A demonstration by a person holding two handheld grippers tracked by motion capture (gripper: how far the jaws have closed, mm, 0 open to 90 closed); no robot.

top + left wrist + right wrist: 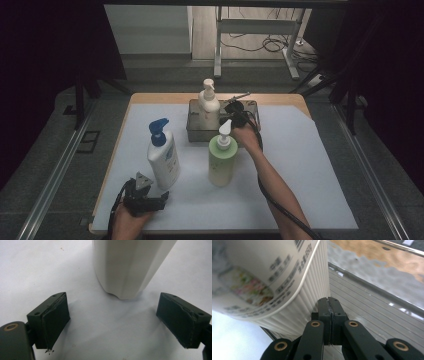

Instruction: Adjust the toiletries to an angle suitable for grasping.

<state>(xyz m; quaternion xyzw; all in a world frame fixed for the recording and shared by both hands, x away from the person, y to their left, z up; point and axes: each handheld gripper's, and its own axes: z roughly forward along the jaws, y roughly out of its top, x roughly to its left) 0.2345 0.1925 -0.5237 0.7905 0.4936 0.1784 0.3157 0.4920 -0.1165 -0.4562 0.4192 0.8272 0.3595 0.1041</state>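
Centrally, right gripper (329,307), jaws clenched on nothing, beside cream bottle (209,102) in metal tray (196,131); lower left, left gripper (113,320) released.

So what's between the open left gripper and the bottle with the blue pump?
Nothing. The left gripper view shows bare white mat between the left gripper and the bottle.

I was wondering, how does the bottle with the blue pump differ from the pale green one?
The blue-pump bottle has a white body; the green bottle has a pale green body and a white pump. The blue-pump bottle stands nearer the left gripper, the green bottle beside the person's right forearm. Both stand upright on the white mat.
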